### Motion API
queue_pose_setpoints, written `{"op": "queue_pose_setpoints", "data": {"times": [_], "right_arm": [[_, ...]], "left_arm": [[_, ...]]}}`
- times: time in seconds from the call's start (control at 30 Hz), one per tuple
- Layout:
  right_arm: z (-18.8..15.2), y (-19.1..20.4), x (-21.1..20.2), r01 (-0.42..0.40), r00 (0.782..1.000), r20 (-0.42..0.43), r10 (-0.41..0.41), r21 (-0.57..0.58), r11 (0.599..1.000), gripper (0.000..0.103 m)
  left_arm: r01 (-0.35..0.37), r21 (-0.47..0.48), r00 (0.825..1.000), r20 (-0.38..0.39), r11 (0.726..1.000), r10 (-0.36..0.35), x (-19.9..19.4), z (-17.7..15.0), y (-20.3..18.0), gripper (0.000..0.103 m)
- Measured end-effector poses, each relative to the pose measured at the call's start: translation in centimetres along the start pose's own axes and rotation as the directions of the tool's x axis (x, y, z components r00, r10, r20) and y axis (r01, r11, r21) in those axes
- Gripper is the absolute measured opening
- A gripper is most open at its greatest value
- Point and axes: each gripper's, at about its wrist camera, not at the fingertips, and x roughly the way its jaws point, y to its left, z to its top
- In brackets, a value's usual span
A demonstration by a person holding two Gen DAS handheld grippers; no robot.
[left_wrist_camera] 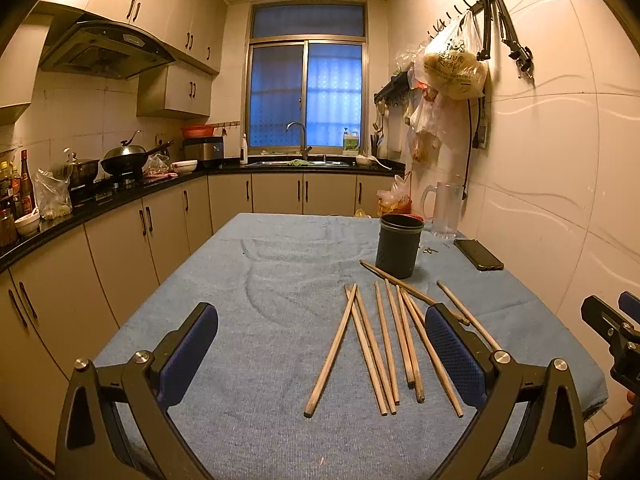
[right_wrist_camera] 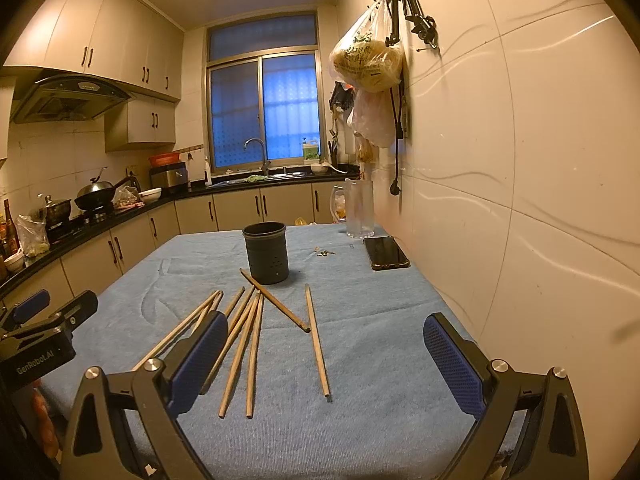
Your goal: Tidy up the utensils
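Hovering above a blue tablecloth (left_wrist_camera: pixel 260 280), the left gripper (left_wrist_camera: pixel 320 356) and right gripper (right_wrist_camera: pixel 324 360) are both gaping wide, holding nothing — wooden chopsticks (left_wrist_camera: pixel 384 344) are lying scattered just in front of a dark holder (left_wrist_camera: pixel 399 246), one touching its base.

The left claw (right_wrist_camera: pixel 40 316), seen at the edge of the right wrist view, bears white lettering "GenRobot.AI" on its black body. The hanging plastic bag (right_wrist_camera: pixel 368 60) carries green print (probably Chinese characters), too blurred to read.
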Motion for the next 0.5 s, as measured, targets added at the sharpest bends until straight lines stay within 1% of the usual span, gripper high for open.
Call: {"op": "queue_pose_setpoints", "data": {"times": [0.5], "right_arm": [[0.7,0.1,1.0,-0.003,1.0,-0.017,0.003,-0.004,1.0,0.099]], "left_arm": [[-0.015,0.012,1.0,-0.026,1.0,0.015,1.5,0.5,-0.3,0.103]]}}
